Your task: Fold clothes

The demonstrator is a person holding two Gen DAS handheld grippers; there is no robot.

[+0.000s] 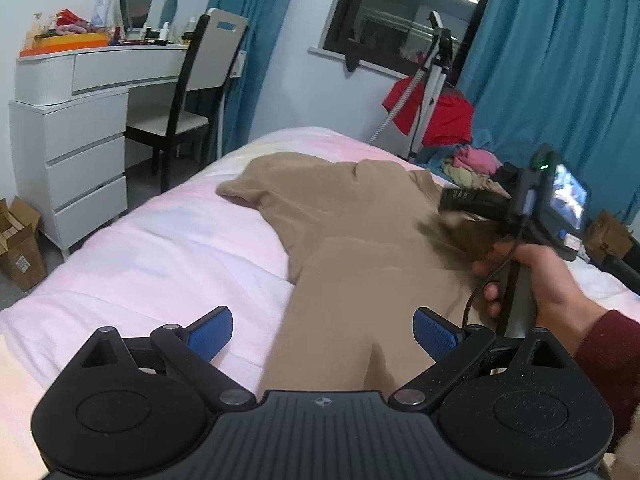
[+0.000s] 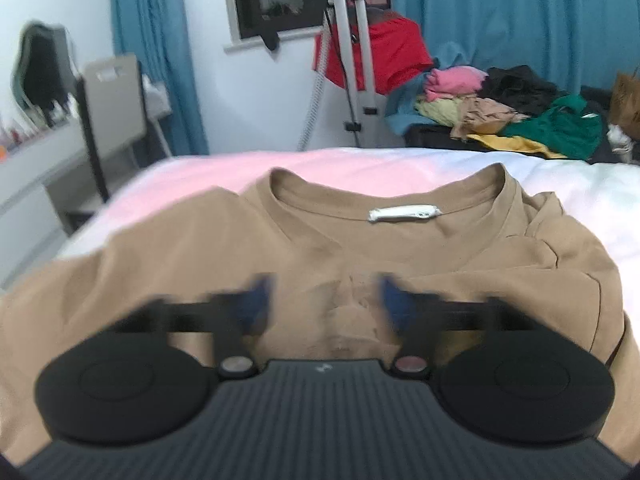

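Note:
A tan T-shirt (image 1: 340, 208) lies on the pink and white bed cover (image 1: 160, 248), one side folded over toward me. My left gripper (image 1: 324, 334) hangs open low over the folded edge, nothing between its blue pads (image 1: 212, 332). In the right wrist view the T-shirt (image 2: 460, 252) faces me with its collar and white label (image 2: 404, 213) up. My right gripper (image 2: 325, 300), blurred, stands open over the chest of the shirt; a small crumpled ridge of cloth (image 2: 352, 312) lies between its fingers, untouched. A person's hand (image 1: 532, 280) in a dark red sleeve holds it.
A white dresser (image 1: 80, 152) and a chair (image 1: 200, 80) stand left of the bed. Beyond the far edge are a steamer stand (image 2: 356, 60) with a red garment and a pile of clothes (image 2: 500, 112). Cardboard boxes (image 1: 20, 240) sit on the floor at the left.

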